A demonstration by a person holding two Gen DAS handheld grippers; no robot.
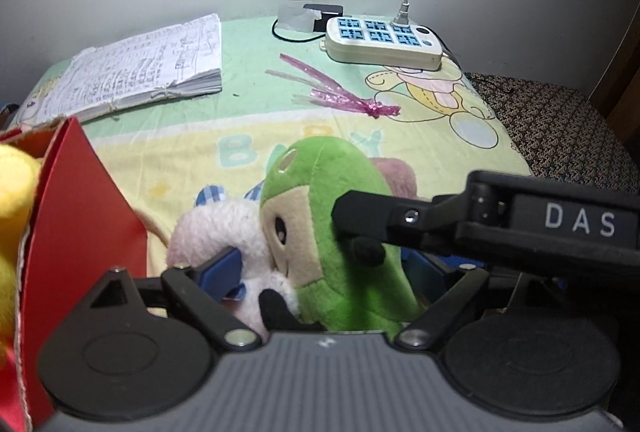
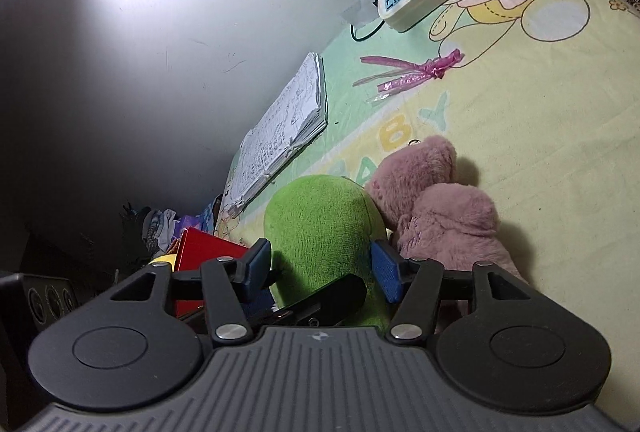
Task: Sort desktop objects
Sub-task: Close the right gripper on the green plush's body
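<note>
Fuzzy green plush toy (image 2: 324, 232), rounded

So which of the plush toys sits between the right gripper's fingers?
The green plush toy; the dusty pink plush lies beside it outside the right gripper, and the white plush sits on its other side.

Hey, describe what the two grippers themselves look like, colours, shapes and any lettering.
Both are alike: a grey ribbed body, two round black discs at its sides, black linkage arms with silver pivot pins, and blue pads on the fingers. The left gripper shows one blue pad; the right gripper shows both. Seen from the left wrist, the right gripper's black side carries white letters "DAS". No cables or sleeves show.
</note>
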